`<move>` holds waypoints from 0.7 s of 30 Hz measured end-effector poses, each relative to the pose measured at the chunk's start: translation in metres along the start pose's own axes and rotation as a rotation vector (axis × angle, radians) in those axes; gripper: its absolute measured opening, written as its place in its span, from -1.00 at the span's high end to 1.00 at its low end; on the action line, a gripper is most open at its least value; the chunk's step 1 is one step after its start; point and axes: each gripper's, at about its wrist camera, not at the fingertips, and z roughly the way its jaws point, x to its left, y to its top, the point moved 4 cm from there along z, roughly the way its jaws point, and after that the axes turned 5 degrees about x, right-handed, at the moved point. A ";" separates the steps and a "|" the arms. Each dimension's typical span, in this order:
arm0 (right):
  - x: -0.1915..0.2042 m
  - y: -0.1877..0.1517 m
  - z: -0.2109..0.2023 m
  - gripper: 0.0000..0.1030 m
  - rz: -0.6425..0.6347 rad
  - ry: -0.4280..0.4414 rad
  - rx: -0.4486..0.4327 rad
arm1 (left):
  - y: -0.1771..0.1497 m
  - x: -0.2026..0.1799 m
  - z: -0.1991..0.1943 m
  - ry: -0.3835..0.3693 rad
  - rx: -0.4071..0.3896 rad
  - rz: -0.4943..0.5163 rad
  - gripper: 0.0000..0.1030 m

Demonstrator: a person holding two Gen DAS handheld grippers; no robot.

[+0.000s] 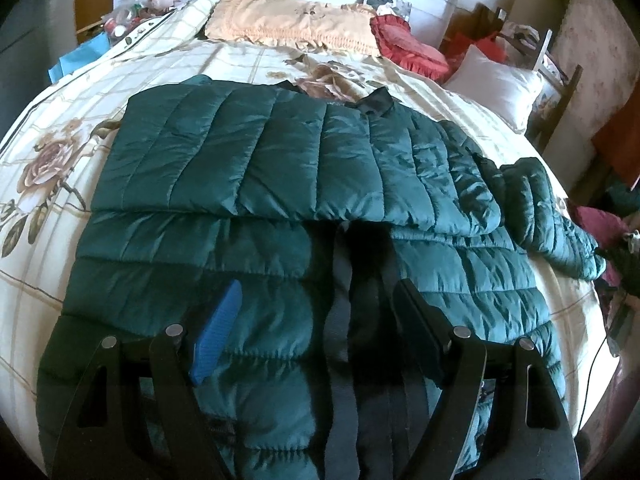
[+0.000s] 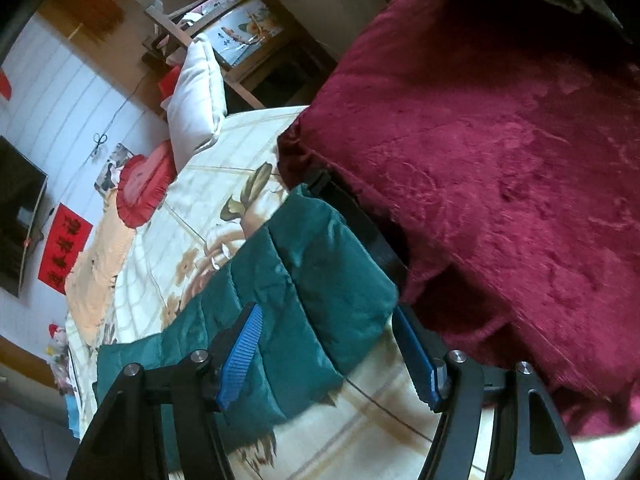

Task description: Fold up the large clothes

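A dark green quilted jacket lies spread on the bed, one sleeve folded across its body. Its other sleeve trails off to the right. My left gripper hovers open over the jacket's near half, above the dark front opening, with nothing pinched. In the right wrist view the green sleeve lies flat on the bedspread. My right gripper stands open around the sleeve's end, and its blue pads do not press on the fabric.
The floral cream bedspread covers the bed. A peach pillow, a red cushion and a white pillow sit at the head. A dark red plush blanket lies close beside the sleeve.
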 end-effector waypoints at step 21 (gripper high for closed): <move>0.062 -0.006 -0.063 0.84 -0.148 0.137 -0.075 | 0.002 0.008 -0.022 -0.030 -0.040 -0.019 -0.53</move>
